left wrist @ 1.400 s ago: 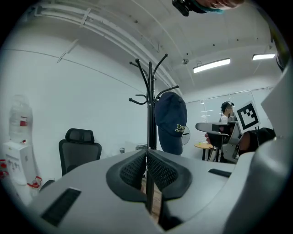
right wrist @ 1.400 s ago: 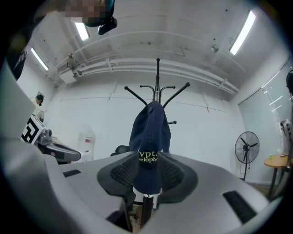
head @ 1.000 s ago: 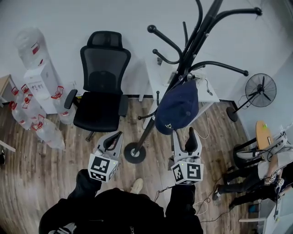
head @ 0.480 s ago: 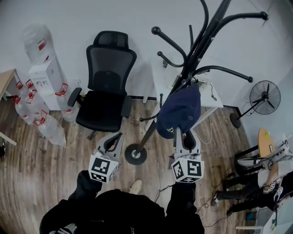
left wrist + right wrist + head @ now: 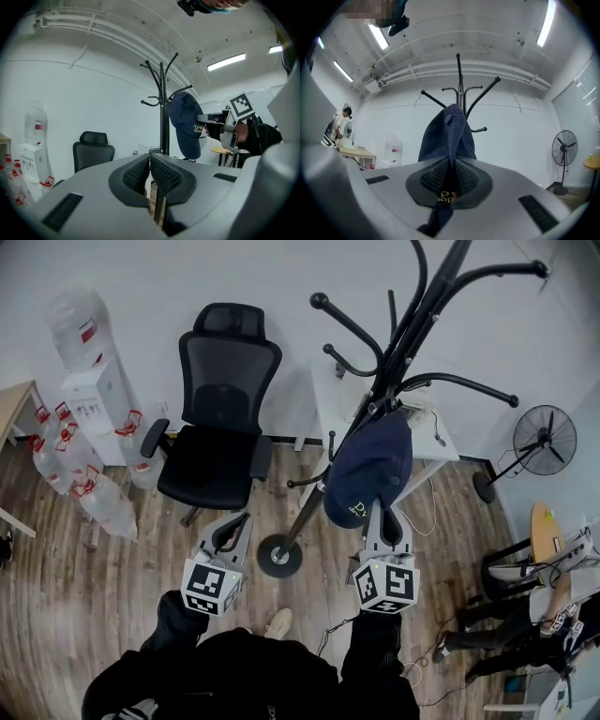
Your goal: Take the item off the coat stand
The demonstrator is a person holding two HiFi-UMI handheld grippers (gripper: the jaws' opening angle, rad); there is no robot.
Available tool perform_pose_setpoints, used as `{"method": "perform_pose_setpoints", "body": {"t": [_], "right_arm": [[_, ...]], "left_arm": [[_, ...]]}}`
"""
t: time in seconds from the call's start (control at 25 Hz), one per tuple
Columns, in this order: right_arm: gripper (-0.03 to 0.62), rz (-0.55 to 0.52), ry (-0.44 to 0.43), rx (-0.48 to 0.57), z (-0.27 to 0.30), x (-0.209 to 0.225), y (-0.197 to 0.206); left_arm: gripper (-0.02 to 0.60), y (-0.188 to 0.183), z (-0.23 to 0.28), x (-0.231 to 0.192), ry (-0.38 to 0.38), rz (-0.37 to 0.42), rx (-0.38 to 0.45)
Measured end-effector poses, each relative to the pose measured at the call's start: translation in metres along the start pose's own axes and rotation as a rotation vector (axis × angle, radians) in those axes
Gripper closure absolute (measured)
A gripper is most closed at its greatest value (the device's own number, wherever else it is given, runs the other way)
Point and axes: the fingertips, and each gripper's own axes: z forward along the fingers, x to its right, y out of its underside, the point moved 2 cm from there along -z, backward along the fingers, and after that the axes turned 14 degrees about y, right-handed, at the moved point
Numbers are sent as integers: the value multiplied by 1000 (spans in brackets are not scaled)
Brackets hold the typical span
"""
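Note:
A navy blue cap (image 5: 368, 467) with yellow lettering hangs from a hook of the black coat stand (image 5: 403, 329). My right gripper (image 5: 383, 519) is shut on the cap's lower edge; in the right gripper view the cloth (image 5: 449, 136) is pinched between the ribbed pads. The left gripper view shows the cap (image 5: 186, 123) to the right of the stand's pole (image 5: 164, 115), with the right gripper on it. My left gripper (image 5: 232, 532) hangs low and left of the stand's round base (image 5: 277, 555), shut, with nothing between its pads (image 5: 149, 174).
A black office chair (image 5: 220, 418) stands left of the stand. Water bottles and a dispenser (image 5: 86, 399) line the left wall. A white desk (image 5: 427, 442) sits behind the stand, a floor fan (image 5: 542, 442) at the right. A person (image 5: 341, 124) stands far left in the right gripper view.
My right gripper has risen to the cap's lower edge and its jaws have closed on it. The left gripper has stayed in place.

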Motion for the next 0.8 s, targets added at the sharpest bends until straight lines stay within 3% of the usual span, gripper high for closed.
{"method": "perform_pose_setpoints", "body": {"t": [0.8], "right_arm": [[574,28,26,146,-37,4,-59]], "left_arm": [[555,-10,-16,14,23,19,26]]}}
